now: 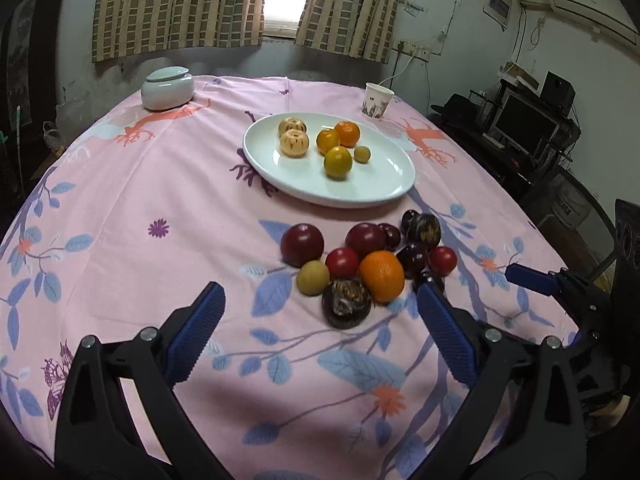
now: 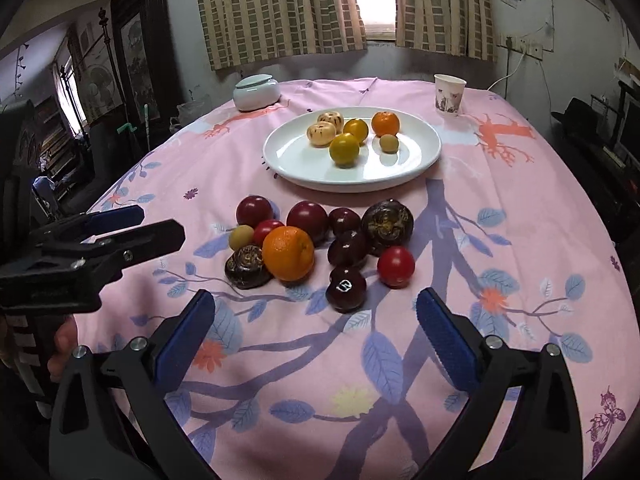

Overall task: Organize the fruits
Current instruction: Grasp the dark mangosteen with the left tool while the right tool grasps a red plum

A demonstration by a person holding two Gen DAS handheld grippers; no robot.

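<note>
Left gripper wide, holds nothing. Round orange fruit in loose pile near front edge of pink flowered tablecloth; white oval plate behind, mid-table, holds yellow and tan fruits. Orange looks firm, smooth, likely rolls; squeeze gently across widest middle. Right gripper wide, holds nothing.

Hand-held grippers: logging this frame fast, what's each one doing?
Left hand-held gripper: open, holding nothing, above the tablecloth.
Right hand-held gripper: open, holding nothing.
</note>
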